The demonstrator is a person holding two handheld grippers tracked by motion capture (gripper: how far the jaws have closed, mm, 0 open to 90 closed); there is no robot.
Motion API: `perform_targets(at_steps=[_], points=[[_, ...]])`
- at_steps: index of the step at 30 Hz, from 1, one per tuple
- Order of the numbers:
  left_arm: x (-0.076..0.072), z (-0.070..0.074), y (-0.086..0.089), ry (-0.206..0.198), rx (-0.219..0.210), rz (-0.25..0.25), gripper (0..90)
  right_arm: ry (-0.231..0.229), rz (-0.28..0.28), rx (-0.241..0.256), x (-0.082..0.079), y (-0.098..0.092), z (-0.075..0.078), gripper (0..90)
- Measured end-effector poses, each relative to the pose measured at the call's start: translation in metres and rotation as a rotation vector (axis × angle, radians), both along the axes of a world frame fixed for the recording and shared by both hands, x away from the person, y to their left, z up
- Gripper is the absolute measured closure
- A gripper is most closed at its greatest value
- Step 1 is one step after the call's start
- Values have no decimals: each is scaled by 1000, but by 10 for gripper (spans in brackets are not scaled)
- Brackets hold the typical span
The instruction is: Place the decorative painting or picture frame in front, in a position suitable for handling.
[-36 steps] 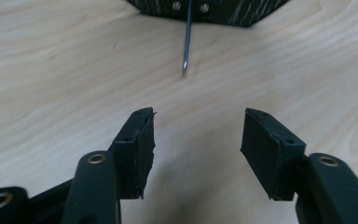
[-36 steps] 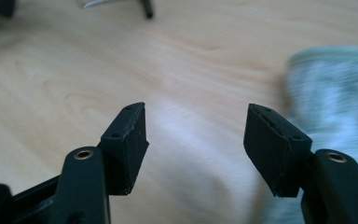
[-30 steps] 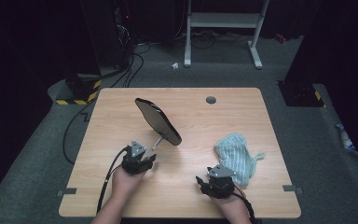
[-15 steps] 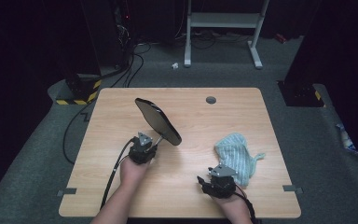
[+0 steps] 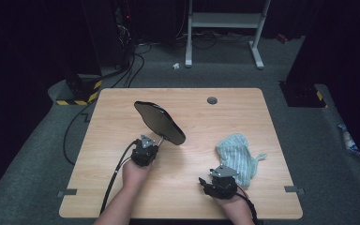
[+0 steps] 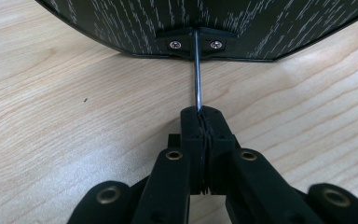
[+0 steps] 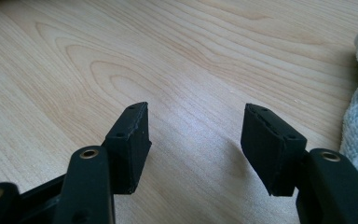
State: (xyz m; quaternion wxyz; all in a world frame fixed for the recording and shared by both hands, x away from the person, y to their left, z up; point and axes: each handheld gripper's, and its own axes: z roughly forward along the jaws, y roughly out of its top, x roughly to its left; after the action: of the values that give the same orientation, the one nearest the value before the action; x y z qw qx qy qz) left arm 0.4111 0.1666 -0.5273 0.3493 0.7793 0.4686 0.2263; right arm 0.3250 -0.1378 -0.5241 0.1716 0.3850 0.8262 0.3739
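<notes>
Wood, metal, cloth and matt black plastic

Pale worktop (image 5: 122,187) shows smooth wood grain; the mirror (image 5: 160,123) has a glossy face, its back (image 6: 205,18) dark with white flecks, on a shiny metal rod (image 6: 197,74); the cloth (image 5: 236,157) looks nubby terry; both grippers' jaws are matt black plastic.

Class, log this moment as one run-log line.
left gripper: shut on mirror stem | mirror: tilted above table | right gripper: open, beside cloth
</notes>
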Motion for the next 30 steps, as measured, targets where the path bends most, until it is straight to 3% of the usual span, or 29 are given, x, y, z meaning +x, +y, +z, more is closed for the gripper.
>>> perform_targets(at_steps=[19,20,22,30], points=[[-28,0,4,-4,-4,-21,881,-10,2,-12,-1,1,0,418],[-27,0,4,-12,-12,-25,870,-9,1,-11,-1,1,0,418],[-25,1,4,-11,-13,-25,760,-8,1,-11,-1,1,0,418],[-18,3,1,-23,-15,-8,676,-3,3,-15,0,2,-1,418]])
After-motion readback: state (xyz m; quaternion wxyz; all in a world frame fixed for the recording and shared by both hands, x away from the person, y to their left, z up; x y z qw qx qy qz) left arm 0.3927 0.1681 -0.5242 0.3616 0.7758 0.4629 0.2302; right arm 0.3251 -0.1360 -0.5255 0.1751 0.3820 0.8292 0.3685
